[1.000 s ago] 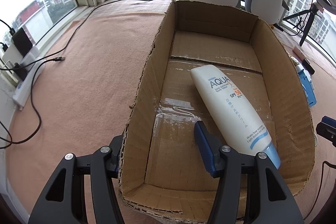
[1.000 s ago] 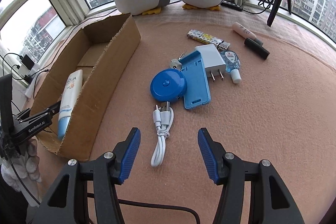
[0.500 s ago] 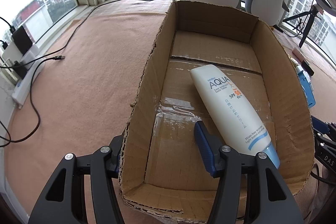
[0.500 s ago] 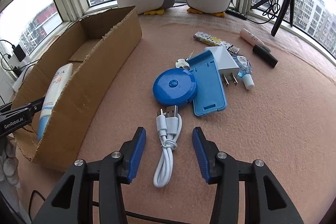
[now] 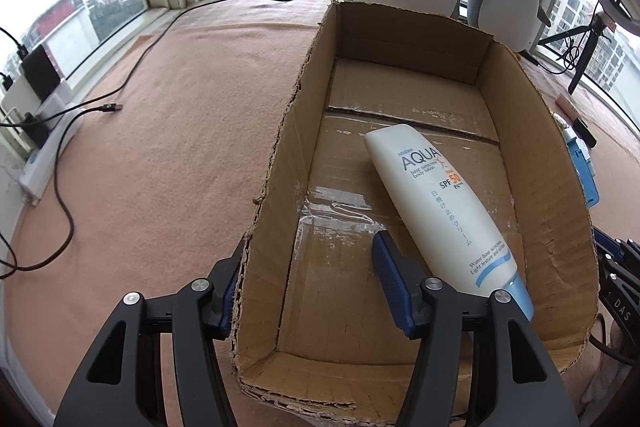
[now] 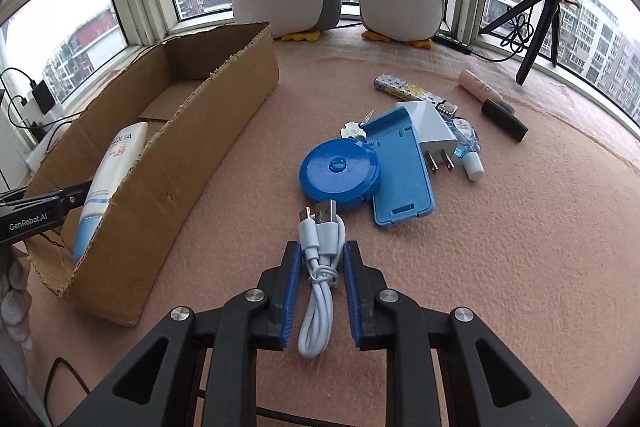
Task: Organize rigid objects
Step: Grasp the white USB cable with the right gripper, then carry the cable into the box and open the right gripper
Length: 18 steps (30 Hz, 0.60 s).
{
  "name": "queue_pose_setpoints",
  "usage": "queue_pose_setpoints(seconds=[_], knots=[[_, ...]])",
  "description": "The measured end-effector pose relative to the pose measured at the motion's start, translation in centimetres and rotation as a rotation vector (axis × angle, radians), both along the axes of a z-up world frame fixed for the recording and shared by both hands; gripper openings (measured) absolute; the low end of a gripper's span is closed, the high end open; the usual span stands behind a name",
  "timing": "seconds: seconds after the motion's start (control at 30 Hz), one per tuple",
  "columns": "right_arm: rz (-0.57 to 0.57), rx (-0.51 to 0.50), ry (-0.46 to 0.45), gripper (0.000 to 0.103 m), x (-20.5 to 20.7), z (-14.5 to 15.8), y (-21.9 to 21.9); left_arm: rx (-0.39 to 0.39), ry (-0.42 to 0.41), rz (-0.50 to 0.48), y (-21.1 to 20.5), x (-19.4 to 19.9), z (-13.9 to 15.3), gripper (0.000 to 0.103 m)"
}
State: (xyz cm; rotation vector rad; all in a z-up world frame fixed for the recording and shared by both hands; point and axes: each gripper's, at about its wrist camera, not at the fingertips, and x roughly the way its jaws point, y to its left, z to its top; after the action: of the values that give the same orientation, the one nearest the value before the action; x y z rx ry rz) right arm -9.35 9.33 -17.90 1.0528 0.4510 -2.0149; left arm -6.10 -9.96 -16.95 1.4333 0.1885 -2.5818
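The right gripper (image 6: 320, 301) has narrowed around the coiled white USB cable (image 6: 320, 279), perhaps not yet pinching; the left gripper (image 5: 306, 291) straddles the open brown cardboard box (image 5: 276, 183) wall, jaws apart.

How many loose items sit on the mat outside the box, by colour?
Blue: 2, round blue tape measure case, flat blue plastic holder
White: 2, white bundled USB cable, white plug adapter
Other: 5, key, patterned bar, clear bottle, pink tube, black tube
Total: 9

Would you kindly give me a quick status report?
Right gripper open, fingers straddling white cable. Left gripper open, astride box wall. Tube boxed. Nothing blocking.
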Motion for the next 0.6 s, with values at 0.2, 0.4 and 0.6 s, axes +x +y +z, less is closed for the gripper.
queue_pose_setpoints(seconds=[0.2,0.4,0.6], knots=[[0.005,-0.034,0.021,0.018,0.0,2.0,0.3,0.0,0.0,0.0,0.0,0.0,0.0,0.059],[0.015,-0.077,0.037,0.018,0.2,3.8,0.2,0.001,0.0,-0.001,0.1,0.0,0.1,0.059],[0.059,-0.15,0.052,0.018,1.0,7.1,-0.9,0.001,0.001,0.0,0.0,0.0,0.0,0.059]])
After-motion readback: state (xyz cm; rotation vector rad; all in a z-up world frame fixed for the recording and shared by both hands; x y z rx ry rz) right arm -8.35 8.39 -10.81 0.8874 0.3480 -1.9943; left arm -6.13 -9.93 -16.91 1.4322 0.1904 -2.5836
